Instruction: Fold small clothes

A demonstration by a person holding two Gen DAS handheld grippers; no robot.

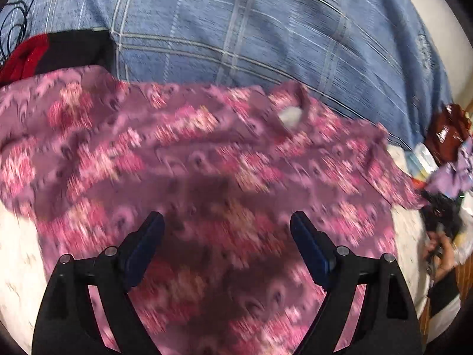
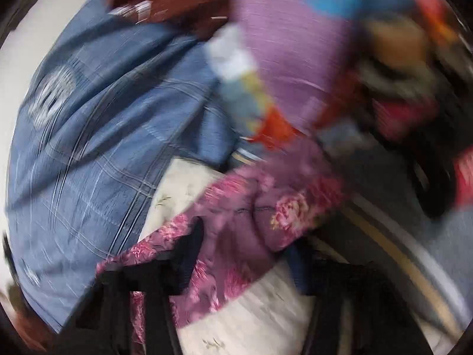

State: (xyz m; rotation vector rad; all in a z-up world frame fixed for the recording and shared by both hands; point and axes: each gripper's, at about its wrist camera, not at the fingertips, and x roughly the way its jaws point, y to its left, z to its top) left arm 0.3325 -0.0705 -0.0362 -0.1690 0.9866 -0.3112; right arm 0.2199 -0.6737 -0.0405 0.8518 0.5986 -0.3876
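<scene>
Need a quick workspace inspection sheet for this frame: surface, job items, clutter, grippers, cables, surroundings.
Surface: cream bedsheet, with a blue plaid blanket behind.
Job's things: pink floral garment spread flat, blurred.
Clutter: red and black cloth at far left; heap of clothes at the right.
Grippers: left gripper open above the garment, touching nothing; right gripper open around the garment's edge, heavily blurred.
Cables: thin dark cable at upper left.
Surroundings: pale wall.

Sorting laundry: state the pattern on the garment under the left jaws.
Pink flowers on mauve garment; clearest in the right wrist view.
</scene>
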